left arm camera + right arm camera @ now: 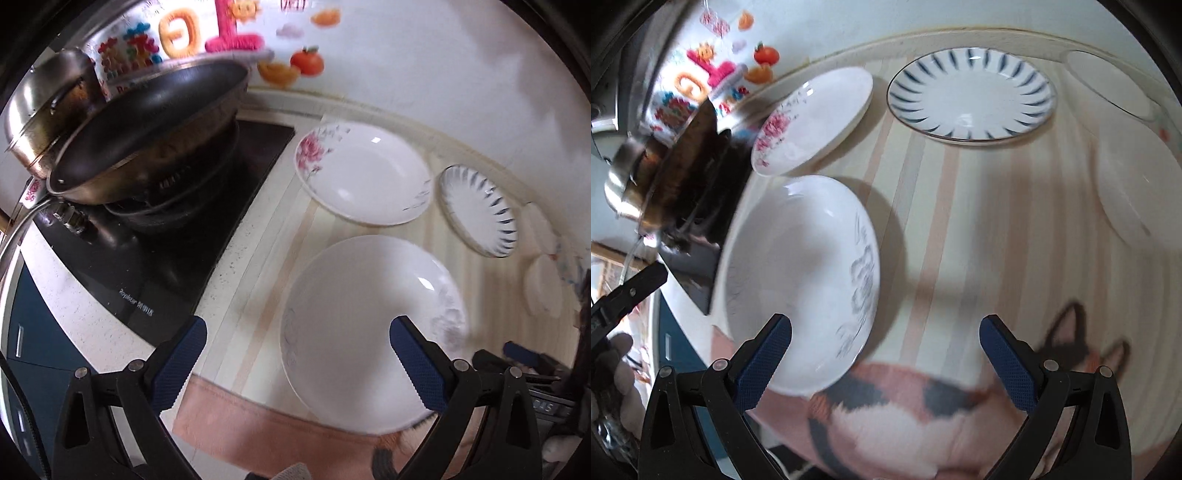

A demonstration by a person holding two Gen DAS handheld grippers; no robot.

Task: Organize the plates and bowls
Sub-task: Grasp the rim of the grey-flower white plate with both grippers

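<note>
1. While both my claws hang over the counter with nothing in them, my left gripper (297, 345) has its blue pads spread wide, one pad over the bare mat and the other over the near white plate (369, 332); I judge it is lined up that way so the plate's left rim can slide between them.
2. My right gripper (884, 341) is likewise spread wide and empty, its left pad just over the same plate's near edge (801, 280), its right pad over the striped mat (979, 229). It looks held back to leave room for the left one.
3. That near plate, with a faint grey pattern on one side, lies flat with its near edge on the pink cat-print part of the mat (905, 417), closest to me, which makes it the natural first pick.
4. Behind it, apart from it, sits the pink-flowered plate (364, 173), and just beside that the blue-streaked plate (478, 210). All lie singly, face up, none stacked, so organizing seems barely started.
5. Further right, two pale dishes (1134, 192) sit near the wall; blur hides whether they are plates or bowls.
6. To the left stands the stove (207, 221) carrying a dark wok (147, 122) with a steel pot behind; lifting the plate should stay clear of that side.
</note>
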